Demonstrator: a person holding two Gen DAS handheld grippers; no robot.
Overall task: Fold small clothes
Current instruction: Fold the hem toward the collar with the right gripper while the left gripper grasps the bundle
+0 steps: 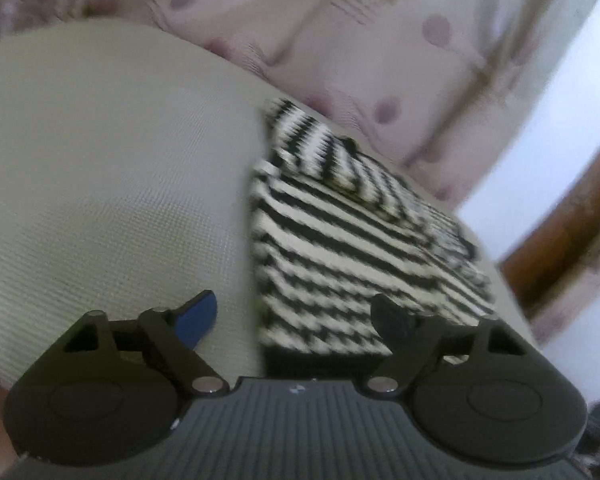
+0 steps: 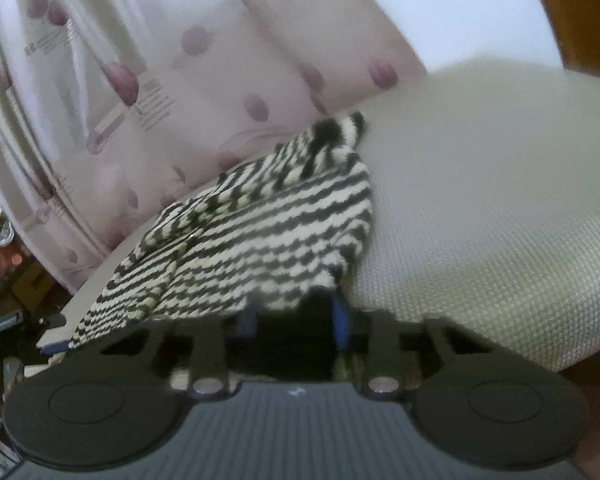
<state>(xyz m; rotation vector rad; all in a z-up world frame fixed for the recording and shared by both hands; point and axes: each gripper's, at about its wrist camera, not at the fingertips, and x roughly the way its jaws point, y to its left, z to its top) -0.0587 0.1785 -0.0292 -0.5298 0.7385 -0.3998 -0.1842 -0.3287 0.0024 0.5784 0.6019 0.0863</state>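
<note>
Right gripper (image 2: pixel 296 320) clamped on striped garment (image 2: pixel 260 236) near hem, likely for folding; left gripper (image 1: pixel 296 320) apart, empty, near its left edge.

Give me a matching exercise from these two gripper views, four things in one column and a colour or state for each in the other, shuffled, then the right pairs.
Things:
1. knitted garment
2. left gripper
3. right gripper
4. curtain

Colours or states:
A. pale pink with darker spots
B. jaws apart, one finger over bare mat, one over the knit
C. black and white stripes
D. jaws narrowed, with the cloth's near edge over them

Pairs: 1-C, 2-B, 3-D, 4-A. The garment lies on the cream woven mat.
</note>
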